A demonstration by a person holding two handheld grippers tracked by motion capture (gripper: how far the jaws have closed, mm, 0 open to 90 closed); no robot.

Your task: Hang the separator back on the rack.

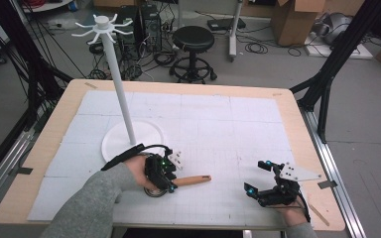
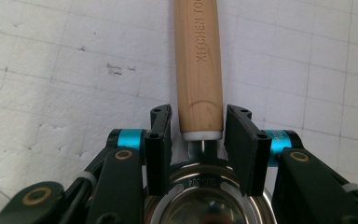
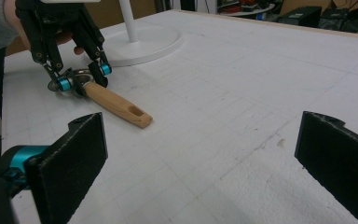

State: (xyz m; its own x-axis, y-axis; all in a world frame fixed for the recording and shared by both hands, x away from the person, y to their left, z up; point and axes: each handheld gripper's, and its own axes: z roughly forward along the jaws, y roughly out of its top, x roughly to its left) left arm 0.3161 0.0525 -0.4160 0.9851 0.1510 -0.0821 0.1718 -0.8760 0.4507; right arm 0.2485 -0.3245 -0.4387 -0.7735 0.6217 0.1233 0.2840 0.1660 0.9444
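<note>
A kitchen utensil lies flat on the white gridded mat, with a wooden handle (image 1: 193, 180) (image 2: 199, 60) (image 3: 116, 105) and a round metal head (image 2: 205, 196) (image 3: 77, 75). My left gripper (image 1: 171, 177) (image 2: 199, 112) (image 3: 85, 79) points down over the joint of handle and head. Its jaws straddle the handle's base, a narrow gap showing on one side, so it is open. My right gripper (image 1: 258, 176) (image 3: 205, 154) rests near the table's front right, pointed toward the utensil, open wide with nothing between its pads.
A white hook stand (image 1: 121, 99) rises from a round base (image 1: 131, 139) (image 3: 144, 44) just behind the left hand. The wooden table edge (image 1: 297, 124) frames the mat. A black stool (image 1: 193, 42) and boxes stand on the floor beyond.
</note>
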